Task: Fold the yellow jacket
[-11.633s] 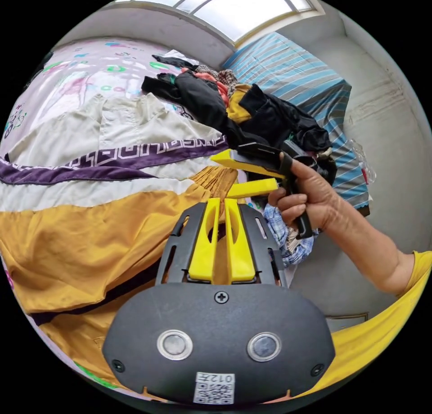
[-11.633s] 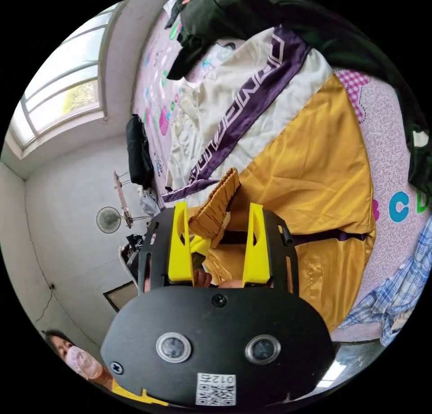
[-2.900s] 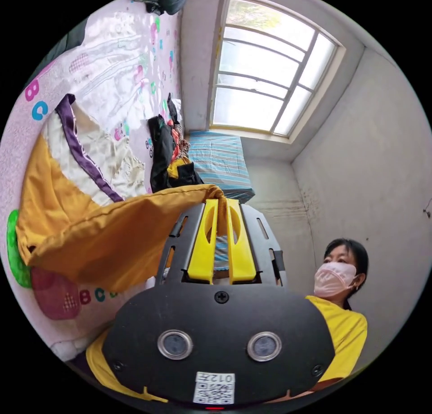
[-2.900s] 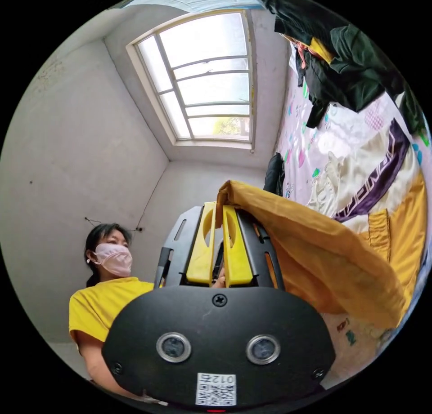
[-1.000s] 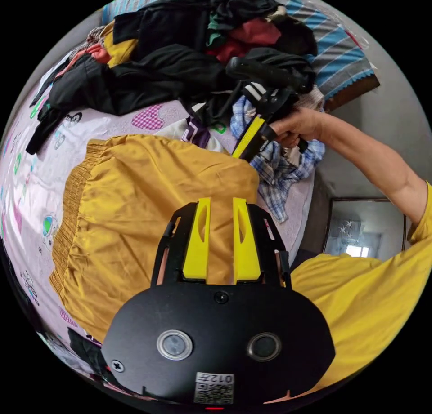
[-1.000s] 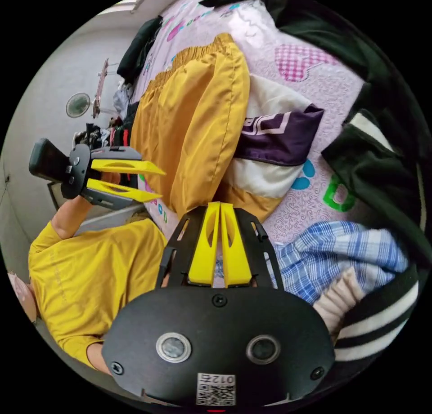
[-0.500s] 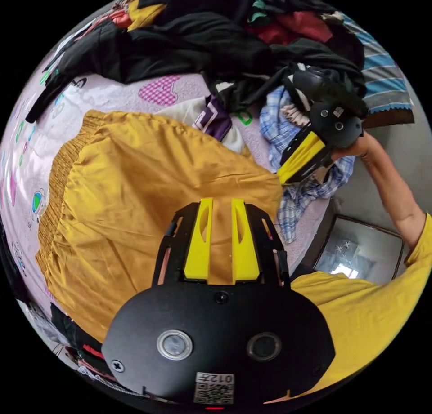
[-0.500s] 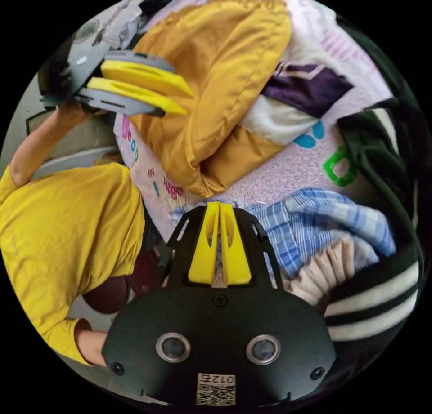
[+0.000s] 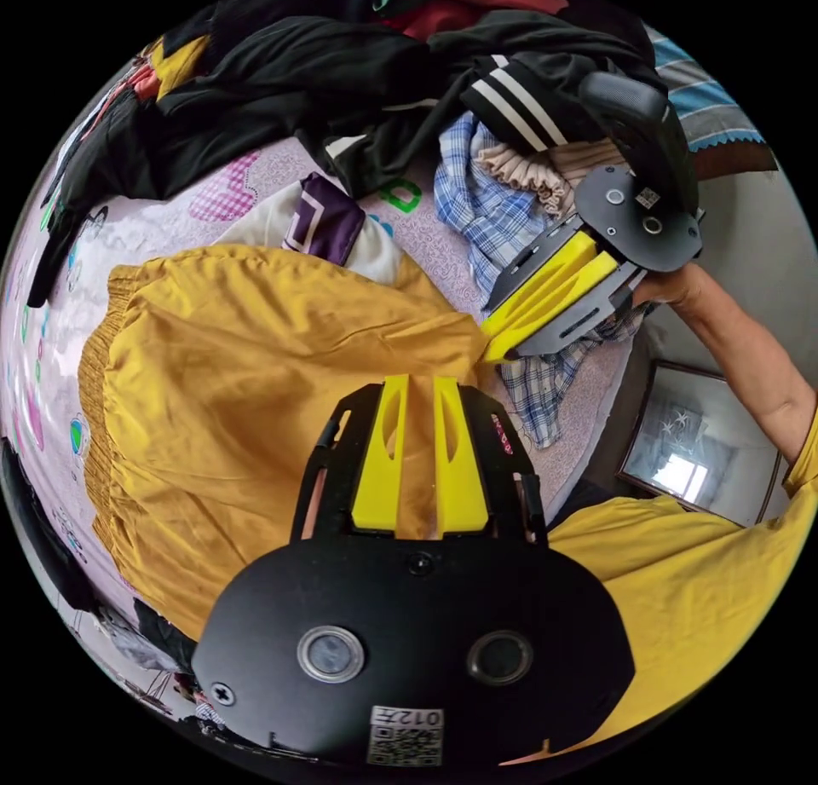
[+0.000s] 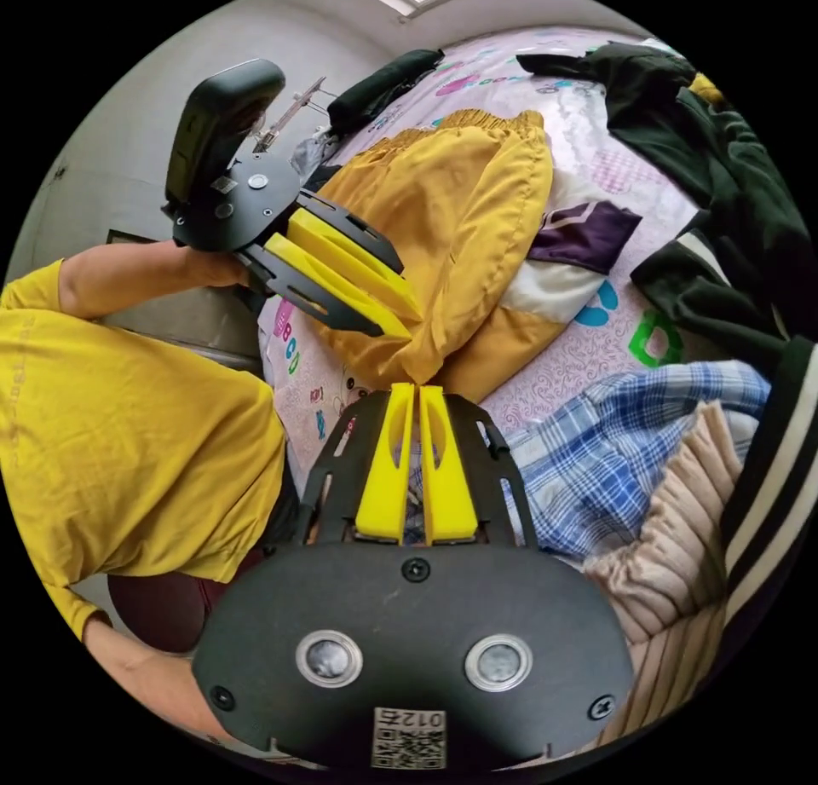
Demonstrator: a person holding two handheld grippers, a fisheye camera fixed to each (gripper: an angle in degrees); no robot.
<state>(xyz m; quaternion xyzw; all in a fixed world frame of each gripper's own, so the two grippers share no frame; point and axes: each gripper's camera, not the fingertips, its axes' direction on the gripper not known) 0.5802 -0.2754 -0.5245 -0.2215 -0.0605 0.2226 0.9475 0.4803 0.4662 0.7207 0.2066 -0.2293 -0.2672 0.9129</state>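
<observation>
One yellow jacket (image 9: 256, 393) is seen folded on a bed (image 10: 588, 342) covered by a pink printed sheet; its gathered hem lies along the far edge, and a white-and-purple part (image 10: 579, 239) protrudes from beneath the upper yellow layer. Two grippers are counted. The left gripper (image 9: 419, 384) is held over the jacket with its jaws slightly parted and nothing between them; in the right gripper view it (image 10: 405, 312) is seen above the jacket's near fold. The right gripper (image 10: 417, 393) is shown with its jaws nearly together, empty, over the sheet beside one blue checked shirt (image 10: 630, 470); in the left gripper view its (image 9: 494, 342) tips lie at the jacket's corner, though contact cannot be confirmed. A heap of dark garments (image 9: 281, 77), one with white stripes, borders the jacket, and a beige ribbed piece (image 10: 673, 546) lies against the shirt. The person's yellow sleeve (image 10: 111, 444) is visible. Coloured letters are printed on the sheet; they are too distorted to read reliably.
</observation>
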